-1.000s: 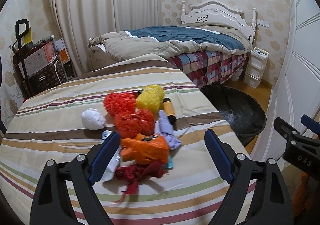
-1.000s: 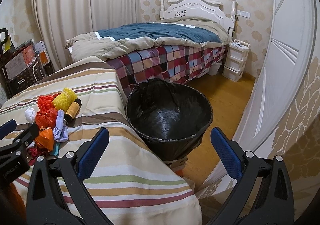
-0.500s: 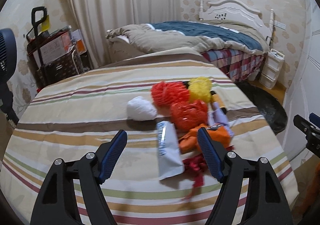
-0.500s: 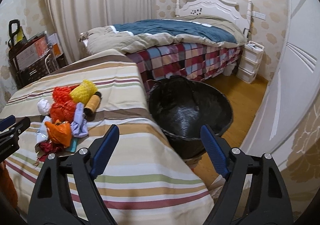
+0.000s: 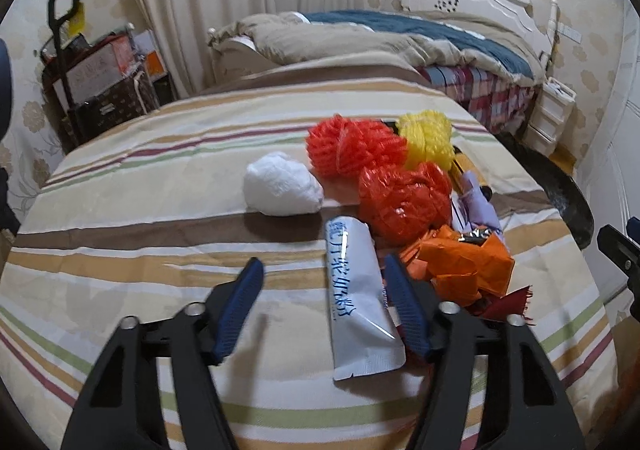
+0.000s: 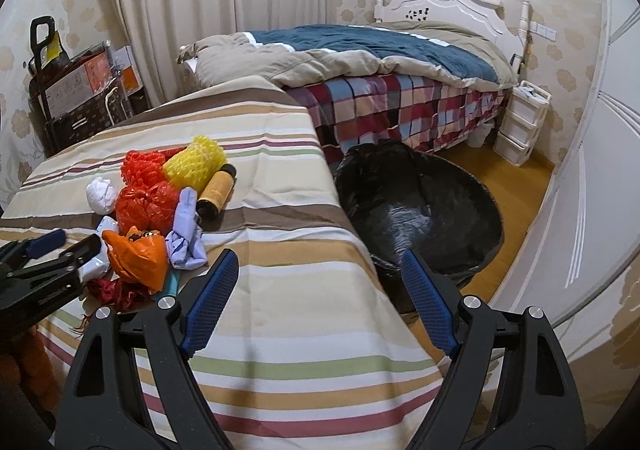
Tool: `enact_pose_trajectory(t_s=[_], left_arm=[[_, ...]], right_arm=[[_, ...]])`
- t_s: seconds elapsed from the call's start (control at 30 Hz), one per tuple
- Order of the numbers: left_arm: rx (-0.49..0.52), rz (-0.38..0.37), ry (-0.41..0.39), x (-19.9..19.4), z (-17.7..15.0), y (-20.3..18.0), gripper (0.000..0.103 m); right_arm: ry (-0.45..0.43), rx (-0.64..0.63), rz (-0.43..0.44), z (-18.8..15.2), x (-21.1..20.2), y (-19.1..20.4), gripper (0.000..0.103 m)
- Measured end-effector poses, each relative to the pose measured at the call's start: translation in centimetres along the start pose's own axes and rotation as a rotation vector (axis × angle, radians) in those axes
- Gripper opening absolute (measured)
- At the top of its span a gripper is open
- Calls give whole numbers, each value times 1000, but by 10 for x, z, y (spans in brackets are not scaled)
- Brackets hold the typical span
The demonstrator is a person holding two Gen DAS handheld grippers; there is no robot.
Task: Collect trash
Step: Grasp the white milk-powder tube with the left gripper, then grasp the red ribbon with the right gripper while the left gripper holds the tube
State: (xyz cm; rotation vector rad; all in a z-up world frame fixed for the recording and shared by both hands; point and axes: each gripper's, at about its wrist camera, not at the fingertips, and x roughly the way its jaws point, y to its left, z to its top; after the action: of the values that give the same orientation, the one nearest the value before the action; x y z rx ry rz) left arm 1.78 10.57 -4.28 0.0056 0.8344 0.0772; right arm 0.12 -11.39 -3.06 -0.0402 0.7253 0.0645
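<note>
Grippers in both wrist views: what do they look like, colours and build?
Both match. The left gripper and right gripper each have two black plastic arms with cut-out slots and silver round bolt heads at the pivots. The fingers carry blue textured pads. No cables, sleeves or hands show. White lettering on the left gripper's body in the right view is unreadable.

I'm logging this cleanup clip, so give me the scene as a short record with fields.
surface: striped cloth over a table
trash pile: white pouch, white wad, red net balls, yellow net ball, orange bag, lilac cloth, yellow spool
bin: black-lined bin on the floor beside the table
left gripper: closing, pouch between its fingers, not yet pressed
right gripper: open, holding nothing
</note>
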Motion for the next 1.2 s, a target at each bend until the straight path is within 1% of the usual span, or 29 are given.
enact_pose_trajectory(t_s=[0.03, 0.1, 0.13, 0.17, 0.2, 0.3, 0.43, 0.57, 0.73, 0.87, 0.9, 0.93, 0.97, 1.0, 1.2], left_arm=[[3, -5, 9, 2, -1, 0, 55], [6, -35, 30, 6, -3, 0, 43], [4, -54, 42, 8, -4, 1, 39], [4, -67, 48, 9, -5, 0, 30], [4, -78, 50, 9, -7, 0, 29], [-2, -89, 35, 2, -8, 3, 28], [-13, -77, 10, -11, -10, 11, 27], [-31, -44, 1, -20, -14, 25, 28], [-51, 17, -2, -29, -24, 47, 27], [-80, 48, -2, -33, -32, 66, 27], [-89, 57, -3, -34, -33, 72, 27], [-94, 65, -5, -34, -35, 76, 27], [-98, 70, -6, -35, -36, 79, 27], [-103, 77, -7, -35, -37, 82, 27], [-114, 85, -13, -35, -41, 90, 27]], right_arm=[[2, -4, 2, 0, 2, 1, 81], [6, -10, 6, 1, 3, 4, 81], [7, -13, 9, 1, 4, 5, 81], [8, -15, 11, 2, 4, 7, 81], [9, -18, 14, 2, 4, 8, 81], [9, -30, 25, 3, 5, 14, 81], [8, -46, 57, 3, 2, 26, 81], [22, -80, 113, -3, -2, 46, 81], [41, -131, 189, -14, -6, 77, 81], [57, -183, 230, -21, -7, 102, 81], [63, -191, 241, -24, -6, 107, 80], [72, -197, 255, -25, -6, 113, 76], [87, -202, 271, -26, -4, 118, 74], [101, -207, 287, -27, -2, 123, 73], [120, -245, 286, -32, 9, 146, 73]])
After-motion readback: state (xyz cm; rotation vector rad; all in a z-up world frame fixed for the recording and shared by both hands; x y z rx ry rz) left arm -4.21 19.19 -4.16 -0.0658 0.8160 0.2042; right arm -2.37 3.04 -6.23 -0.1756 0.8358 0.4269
